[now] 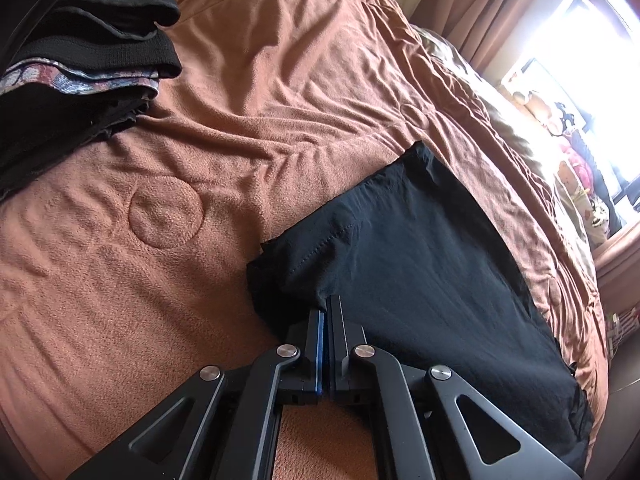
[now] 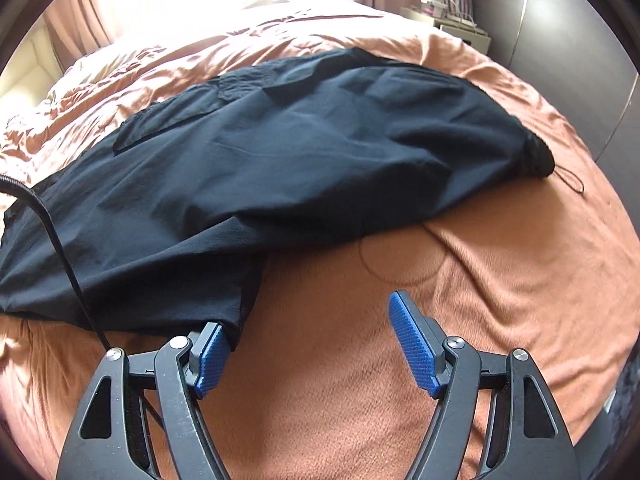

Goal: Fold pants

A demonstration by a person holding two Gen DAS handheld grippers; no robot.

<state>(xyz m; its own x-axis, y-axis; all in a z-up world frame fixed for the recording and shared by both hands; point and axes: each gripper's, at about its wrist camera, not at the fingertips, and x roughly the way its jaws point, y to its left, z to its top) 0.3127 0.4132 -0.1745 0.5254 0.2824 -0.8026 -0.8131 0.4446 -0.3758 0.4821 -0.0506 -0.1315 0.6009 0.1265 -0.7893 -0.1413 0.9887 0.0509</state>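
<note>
left gripper (image 1: 327,304): jaws clenched on a fold at the near edge of the black pants (image 1: 420,256), the blue pads pressed together with cloth pinched at their tips. right gripper (image 2: 308,344): jaws released and standing wide, one blue pad at a near corner of the pants, the other over bare cover; nothing is gripped between them. the pants lie spread across the rust-brown bedcover (image 1: 200,184), the drawstring hem (image 2: 540,156) toward the far side. a stack of folded dark clothes (image 1: 80,64) rests on the cover well apart from the pants.
</note>
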